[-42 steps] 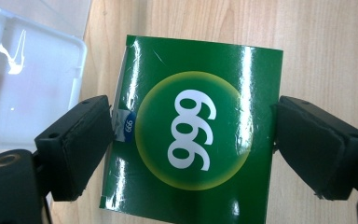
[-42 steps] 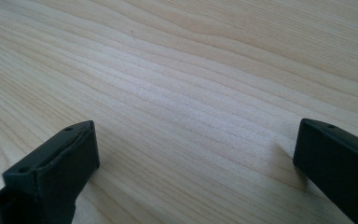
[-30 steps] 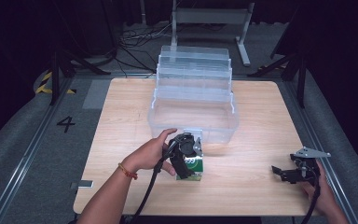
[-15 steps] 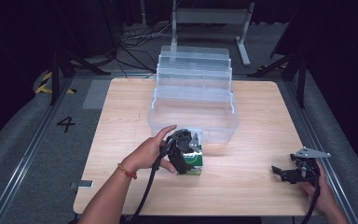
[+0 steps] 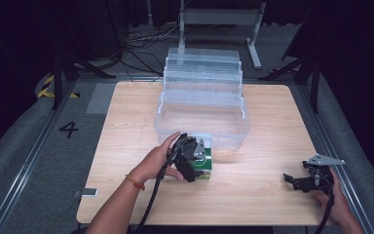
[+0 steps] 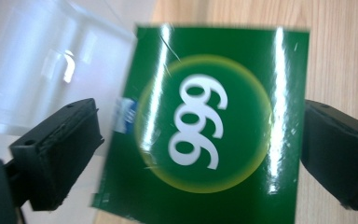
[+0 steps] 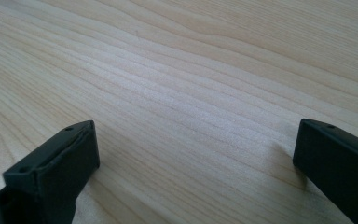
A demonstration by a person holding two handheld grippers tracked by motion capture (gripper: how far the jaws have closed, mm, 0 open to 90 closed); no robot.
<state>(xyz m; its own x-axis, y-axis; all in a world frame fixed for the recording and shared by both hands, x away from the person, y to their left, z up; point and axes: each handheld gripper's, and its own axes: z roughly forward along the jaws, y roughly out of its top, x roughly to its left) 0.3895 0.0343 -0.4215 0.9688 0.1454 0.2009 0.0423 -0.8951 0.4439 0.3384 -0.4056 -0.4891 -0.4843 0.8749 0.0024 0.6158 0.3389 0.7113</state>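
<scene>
We have our left gripper lowered over a green box that sits on the wooden table, just off the near wall of the clear plastic bin, at about six o'clock from the bin's middle. Seen from above, the box lies straight under the tool, so the approach is downward and not sideways.

In the left gripper view the box sits between the two black jaws, its printed top face towards the camera. The jaws stand apart, and they have just been opening further with the box between them. The one at nine o'clock clears the box's edge by a small gap; the one at three o'clock sits right at the other edge, and we cannot tell whether it touches. We judge that nothing is clamped yet. The long side of the box runs from twelve to six o'clock in this view, so the jaws would close across its shorter width, which suits the grip.

Our right gripper rests well away at the table's four o'clock corner, jaws spread over bare wood. The left hand is plainly the nearer one.
</scene>
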